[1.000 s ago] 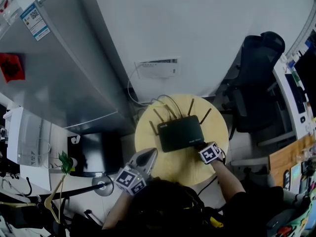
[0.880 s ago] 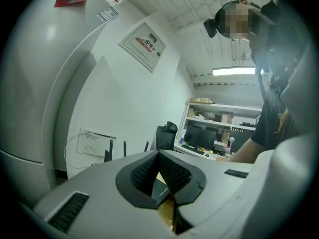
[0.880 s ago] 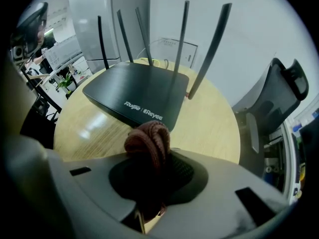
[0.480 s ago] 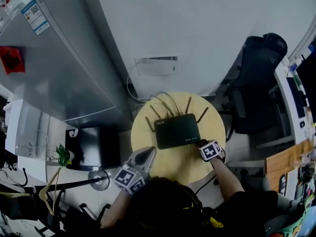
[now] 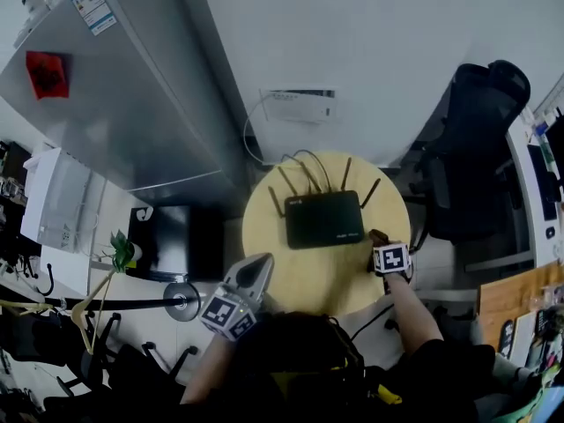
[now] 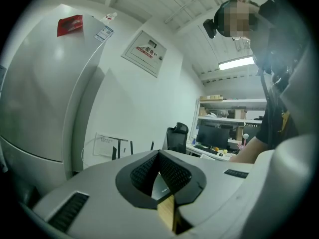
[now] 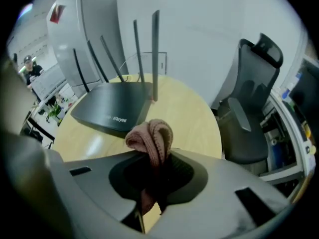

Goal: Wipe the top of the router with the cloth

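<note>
Head view. Round yellow table at centre of frame, bearing the black router on its upper half, antennas pointing toward the white wall. Right gripper placed at the router's lower right corner, just beside it; contact not determinable from here. Left gripper at the table's lower left edge, well apart from the router. Grey refrigerator in the upper left, black office chair at the right.

Left gripper view. Left gripper raised and aimed across the room, jaws pressed together with nothing between them. Refrigerator filling the left, chair near centre behind the jaw tips.

Right gripper view. Right gripper clenched on the pink knitted cloth, a bunched fold standing up above the jaws and the rest hanging down between them. Router left of centre on the table, top surface bare, cloth ahead of its near right corner and not on the top. Four antennas upright at the far edge. Chair at the right.
</note>
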